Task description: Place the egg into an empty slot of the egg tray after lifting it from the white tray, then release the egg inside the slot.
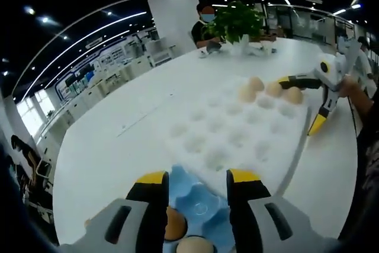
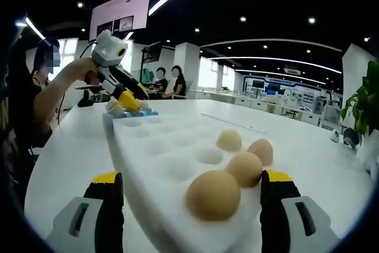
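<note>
A white foam tray (image 1: 231, 140) with rows of dimples lies on the white table. Several brown eggs sit at its far end, among them one egg (image 1: 292, 95) by my right gripper (image 1: 301, 102), which comes in from the right, open around that corner. In the right gripper view the nearest egg (image 2: 213, 195) lies between my right gripper's (image 2: 192, 177) open jaws, untouched, on the white tray (image 2: 160, 152). My left gripper (image 1: 198, 176) is open over the blue egg tray (image 1: 198, 205), which holds two eggs (image 1: 175, 224). Far off, the left gripper (image 2: 129, 103) hovers at the blue tray (image 2: 136, 112).
A potted plant (image 1: 237, 21) and a seated person (image 1: 204, 25) are at the table's far end. A hand (image 2: 77, 69) holds the left gripper. Other people (image 2: 169, 81) sit in the background. Bare table (image 1: 118, 140) stretches to the left of the white tray.
</note>
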Available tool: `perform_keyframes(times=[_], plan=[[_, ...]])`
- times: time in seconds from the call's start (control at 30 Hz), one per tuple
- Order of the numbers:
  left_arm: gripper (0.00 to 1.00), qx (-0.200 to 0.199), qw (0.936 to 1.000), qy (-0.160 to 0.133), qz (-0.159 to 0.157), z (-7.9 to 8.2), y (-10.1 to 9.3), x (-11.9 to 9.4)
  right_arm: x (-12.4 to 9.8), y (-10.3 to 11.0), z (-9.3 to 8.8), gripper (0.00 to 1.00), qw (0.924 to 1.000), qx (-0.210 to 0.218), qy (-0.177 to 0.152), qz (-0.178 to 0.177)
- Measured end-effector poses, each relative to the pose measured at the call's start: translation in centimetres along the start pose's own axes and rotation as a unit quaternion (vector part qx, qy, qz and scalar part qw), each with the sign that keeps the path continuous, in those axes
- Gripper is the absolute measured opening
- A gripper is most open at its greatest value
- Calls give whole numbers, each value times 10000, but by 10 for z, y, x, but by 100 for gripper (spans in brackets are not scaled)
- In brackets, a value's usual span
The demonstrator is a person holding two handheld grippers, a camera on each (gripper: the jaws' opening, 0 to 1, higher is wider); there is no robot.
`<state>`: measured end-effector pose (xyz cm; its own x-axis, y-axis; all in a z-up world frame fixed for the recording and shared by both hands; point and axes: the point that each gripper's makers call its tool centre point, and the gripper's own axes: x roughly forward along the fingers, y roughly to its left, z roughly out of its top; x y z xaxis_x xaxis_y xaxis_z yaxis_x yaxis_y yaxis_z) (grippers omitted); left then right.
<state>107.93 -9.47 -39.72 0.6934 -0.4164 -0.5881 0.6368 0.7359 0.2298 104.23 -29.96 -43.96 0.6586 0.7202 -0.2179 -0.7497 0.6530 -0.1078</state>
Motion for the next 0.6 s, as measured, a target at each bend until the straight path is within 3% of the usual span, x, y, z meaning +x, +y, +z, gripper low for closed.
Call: perform_keyframes(times=[0.6], plan=[[40, 146, 9988, -173, -435, 29, -22, 28, 0, -1, 3, 100, 9998, 164, -107, -15]])
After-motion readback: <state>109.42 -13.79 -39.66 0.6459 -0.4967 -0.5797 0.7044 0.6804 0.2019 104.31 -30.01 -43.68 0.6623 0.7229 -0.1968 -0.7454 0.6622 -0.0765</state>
